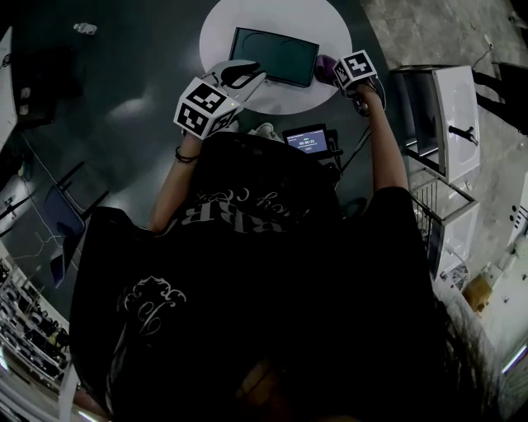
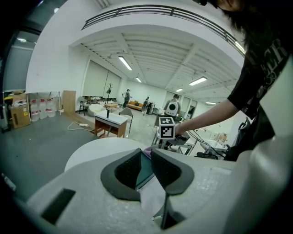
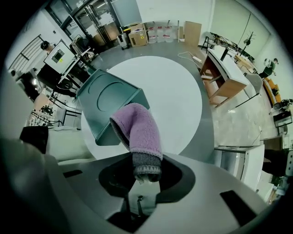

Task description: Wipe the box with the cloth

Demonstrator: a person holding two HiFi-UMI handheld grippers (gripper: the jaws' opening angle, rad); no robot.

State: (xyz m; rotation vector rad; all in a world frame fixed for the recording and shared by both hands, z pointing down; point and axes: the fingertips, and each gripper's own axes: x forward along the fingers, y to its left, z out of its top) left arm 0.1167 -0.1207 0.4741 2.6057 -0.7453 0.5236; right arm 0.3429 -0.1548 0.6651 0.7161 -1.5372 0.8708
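— What has the right gripper (image 3: 145, 179) got?

— A purple cloth (image 3: 137, 130). Its jaws are closed on the grey hem, and the rest sticks straight out ahead of them, bunched like a soft finger.

— Where does the free end go?

— To the box (image 3: 107, 103), the teal one. From above, the cloth (image 1: 324, 67) sits at the box's 3 o'clock, right up against that end. I can't tell how hard it presses.

— And the other gripper?

— The left gripper (image 2: 146, 165) comes in from about 7 o'clock of the box (image 1: 272, 53). Its jaws are drawn in narrow, and the box's teal wall (image 2: 145, 167) stands in the slit between the dark pads. So it has the near edge.

— Is the box flat?

— It's open side up from overhead, and it's around the middle of the round white worktop (image 1: 223, 25). The right gripper's view shows one face with a pressed circle in it, so it may be tipped. I wouldn't swear to it.

— Anything else close by?

— A small lit screen (image 1: 307, 138) just off the worktop at 6 o'clock, against the person's dark shirt. A white cabinet (image 1: 450, 107) stands well off at 3 o'clock.
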